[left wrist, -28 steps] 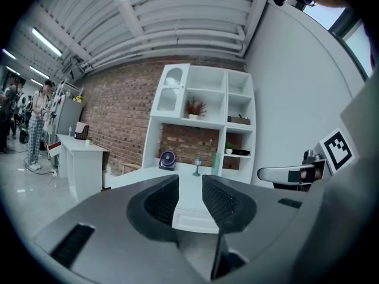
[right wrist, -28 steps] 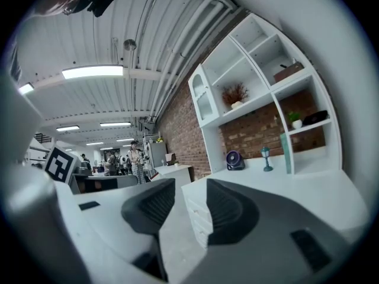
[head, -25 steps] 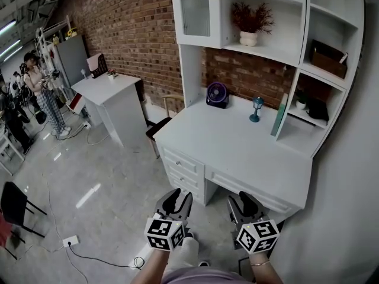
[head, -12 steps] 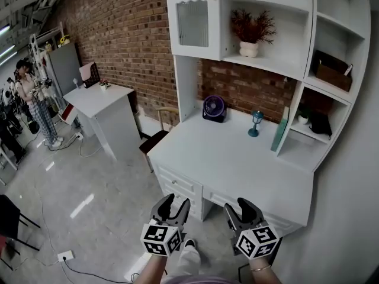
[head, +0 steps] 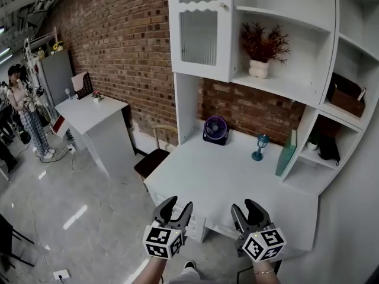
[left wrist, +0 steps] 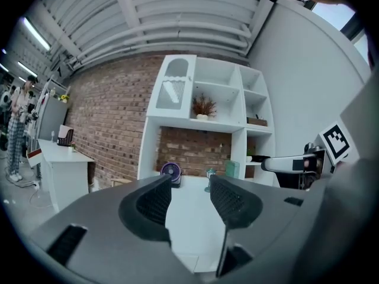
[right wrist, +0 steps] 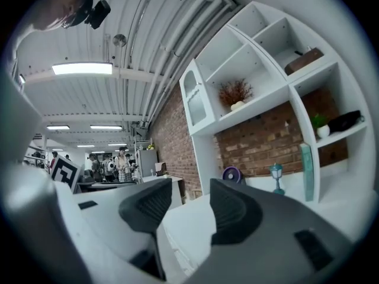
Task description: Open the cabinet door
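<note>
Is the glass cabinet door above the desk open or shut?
Shut. The cabinet door sits flush in its frame, and no gap shows along the edge with the knob.

I hold my left gripper (head: 177, 205) and right gripper (head: 243, 206) side by side, low in front of me, both pointing level ahead. Each one's jaws stand wide apart, with nothing between them.

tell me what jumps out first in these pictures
The white desk with its tall shelf unit fills the middle, against a red brick wall. Its ribbed-glass cabinet door sits shut at the unit's upper left. Along the bottom, the left gripper and right gripper are open and empty.
</note>
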`<state>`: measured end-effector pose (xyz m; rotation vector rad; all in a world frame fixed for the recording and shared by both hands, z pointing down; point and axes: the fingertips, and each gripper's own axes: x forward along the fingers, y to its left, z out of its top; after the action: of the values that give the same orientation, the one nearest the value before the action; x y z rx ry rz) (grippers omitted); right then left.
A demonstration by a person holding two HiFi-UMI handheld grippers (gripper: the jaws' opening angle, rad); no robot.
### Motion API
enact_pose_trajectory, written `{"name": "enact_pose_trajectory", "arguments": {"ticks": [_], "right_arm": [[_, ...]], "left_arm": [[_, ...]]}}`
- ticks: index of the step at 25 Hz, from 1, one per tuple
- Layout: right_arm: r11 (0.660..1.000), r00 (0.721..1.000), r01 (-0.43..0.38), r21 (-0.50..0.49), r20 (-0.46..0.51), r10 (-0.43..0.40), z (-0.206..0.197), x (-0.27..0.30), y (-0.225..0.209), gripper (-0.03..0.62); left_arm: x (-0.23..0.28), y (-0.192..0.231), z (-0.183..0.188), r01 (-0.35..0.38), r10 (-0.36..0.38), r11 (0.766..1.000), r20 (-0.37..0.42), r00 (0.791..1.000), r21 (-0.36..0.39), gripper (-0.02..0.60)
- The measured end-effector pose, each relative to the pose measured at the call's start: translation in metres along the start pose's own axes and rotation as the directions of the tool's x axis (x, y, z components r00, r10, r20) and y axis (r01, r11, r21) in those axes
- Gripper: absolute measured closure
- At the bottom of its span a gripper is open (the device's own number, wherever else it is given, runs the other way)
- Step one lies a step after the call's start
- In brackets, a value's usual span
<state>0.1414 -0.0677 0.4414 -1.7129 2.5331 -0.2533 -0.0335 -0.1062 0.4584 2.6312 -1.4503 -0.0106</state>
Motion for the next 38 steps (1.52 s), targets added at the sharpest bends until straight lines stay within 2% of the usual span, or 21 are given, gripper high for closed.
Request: {"name": "enact_pose_trajectory", "arguments": {"ticks": [8, 16, 25, 32, 38], "right_arm": [[0.999, 0.997, 0.035, -0.032, 0.074, -0.033, 0.048, 0.065, -0.023, 0.402], [0.997, 0.99, 0.049, -0.063, 0.138, -0.04, 0.091, 0.11, -0.036, 0.403], [0.986, 0.971, 0.01, -0.166, 0.236, 0.03, 0.163, 0.158, -0.036, 0.402], [0.965, 0.955, -0.037, -0.258, 0.276, 0.111, 0.217, 0.203, -0.05, 0.404], [0.947, 0.941, -0.048, -0.319, 0.303, 0.15, 0.256, 0.236, -0.066, 0.404]], "left_arm": [[0.069, 0.043, 0.051, 0.071, -0.076, 0.993, 0.055, 0.996, 0.09, 0.385], [0.117, 0.053, 0.1, 0.116, -0.134, 0.984, 0.131, 0.982, 0.138, 0.385], [0.159, 0.056, 0.164, 0.115, -0.161, 0.973, 0.228, 0.96, 0.2, 0.385], [0.204, 0.057, 0.226, 0.093, -0.175, 0.961, 0.309, 0.935, 0.261, 0.387], [0.241, 0.054, 0.271, 0.074, -0.182, 0.956, 0.376, 0.908, 0.284, 0.407]]}}
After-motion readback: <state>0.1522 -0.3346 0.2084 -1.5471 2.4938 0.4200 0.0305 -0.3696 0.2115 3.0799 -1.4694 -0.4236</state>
